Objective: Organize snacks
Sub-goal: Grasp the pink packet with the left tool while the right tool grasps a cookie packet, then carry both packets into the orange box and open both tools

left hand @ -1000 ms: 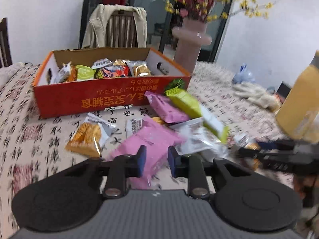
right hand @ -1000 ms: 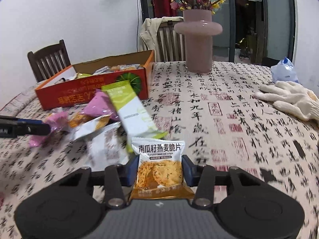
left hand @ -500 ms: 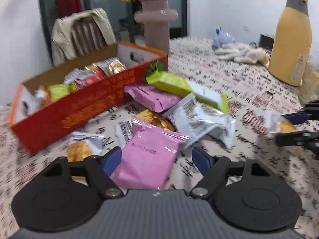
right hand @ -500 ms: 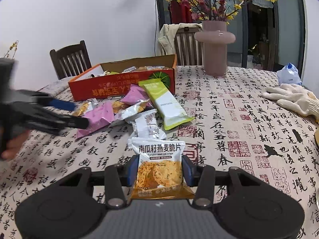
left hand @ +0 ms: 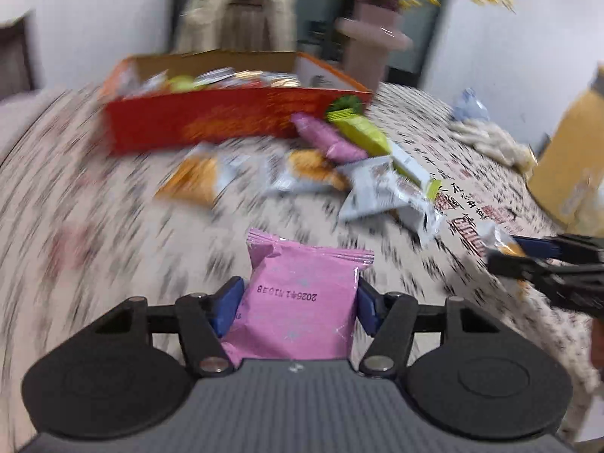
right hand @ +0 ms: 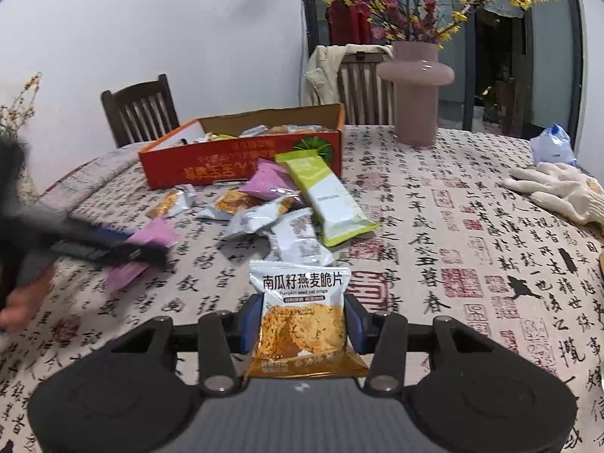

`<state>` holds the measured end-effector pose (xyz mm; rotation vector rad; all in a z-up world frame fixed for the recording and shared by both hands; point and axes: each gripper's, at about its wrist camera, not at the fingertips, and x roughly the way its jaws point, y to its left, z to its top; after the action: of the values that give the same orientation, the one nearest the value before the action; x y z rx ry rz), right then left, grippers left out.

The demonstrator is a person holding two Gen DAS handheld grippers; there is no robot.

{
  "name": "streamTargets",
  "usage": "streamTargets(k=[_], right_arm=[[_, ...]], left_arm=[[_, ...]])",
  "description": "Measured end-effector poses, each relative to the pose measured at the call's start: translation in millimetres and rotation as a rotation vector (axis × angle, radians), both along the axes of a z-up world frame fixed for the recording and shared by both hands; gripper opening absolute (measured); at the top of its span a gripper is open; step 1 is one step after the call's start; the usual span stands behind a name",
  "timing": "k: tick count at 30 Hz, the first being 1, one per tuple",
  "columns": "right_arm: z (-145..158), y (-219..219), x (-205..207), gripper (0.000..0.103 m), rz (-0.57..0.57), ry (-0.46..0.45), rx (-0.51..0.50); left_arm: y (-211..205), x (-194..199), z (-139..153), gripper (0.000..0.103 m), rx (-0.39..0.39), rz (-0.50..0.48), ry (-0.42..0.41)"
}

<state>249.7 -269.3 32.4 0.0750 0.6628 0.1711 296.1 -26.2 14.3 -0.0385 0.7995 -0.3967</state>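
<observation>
Left hand-held gripper now clamped on pink packet; was spread around it half second ago. Packet lifted off surface. Right hand-held gripper still grasping crisp packet. Box at 11 o'clock, likely next destination.

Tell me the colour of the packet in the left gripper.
Pink packet, shown best in the left wrist view.

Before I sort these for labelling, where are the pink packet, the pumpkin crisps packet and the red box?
pink packet (left hand: 298, 302), left wrist view, middle of its front.
pumpkin crisps packet (right hand: 302, 317), right wrist view, middle of its front.
red box (right hand: 241, 158), right wrist view, front wall.
</observation>
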Motion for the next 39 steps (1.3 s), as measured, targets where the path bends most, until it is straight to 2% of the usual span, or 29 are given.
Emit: streamTargets(k=[3, 7, 9, 13, 17, 22, 26, 30, 36, 39], right_arm=[[1.7, 4.3, 2.5, 0.045, 0.034, -0.001, 0.025], [10.2, 20.4, 15.7, 0.045, 0.127, -0.037, 0.049], [15.1, 31.5, 21.3, 0.045, 0.184, -0.059, 0.059], [25.1, 56.8, 26.4, 0.045, 0.285, -0.097, 0.076], [32.2, 60.0, 24.8, 0.045, 0.306, -0.120, 0.059], [41.0, 37.6, 33.8, 0.045, 0.215, -0.128, 0.023], [53.5, 25.1, 63.3, 0.045, 0.148, -0.148, -0.003], [65.4, 21.3, 111.1, 0.045, 0.123, -0.158, -0.001], [65.3, 25.2, 218.0, 0.045, 0.072, -0.104, 0.050], [54.3, 39.9, 259.5, 0.045, 0.061, -0.090, -0.015]], left_arm=[[31.2, -53.0, 6.9, 0.062, -0.005, 0.127, 0.016], [72.9, -105.3, 29.5, 0.062, 0.027, 0.327, -0.017], [82.3, -120.7, 41.8, 0.062, 0.036, 0.394, -0.052], [82.8, -119.5, 54.5, 0.062, 0.016, 0.437, -0.107], [69.3, -84.9, 57.7, 0.062, 0.006, 0.403, -0.137], [53.3, -15.7, 63.5, 0.062, 0.004, 0.325, -0.177], [47.9, 48.6, 70.8, 0.062, -0.011, 0.283, -0.193], [44.6, 112.5, 73.6, 0.062, -0.020, 0.256, -0.204], [43.8, 199.8, 54.2, 0.062, -0.039, 0.321, -0.167], [42.0, 230.0, 43.8, 0.062, -0.035, 0.312, -0.141]])
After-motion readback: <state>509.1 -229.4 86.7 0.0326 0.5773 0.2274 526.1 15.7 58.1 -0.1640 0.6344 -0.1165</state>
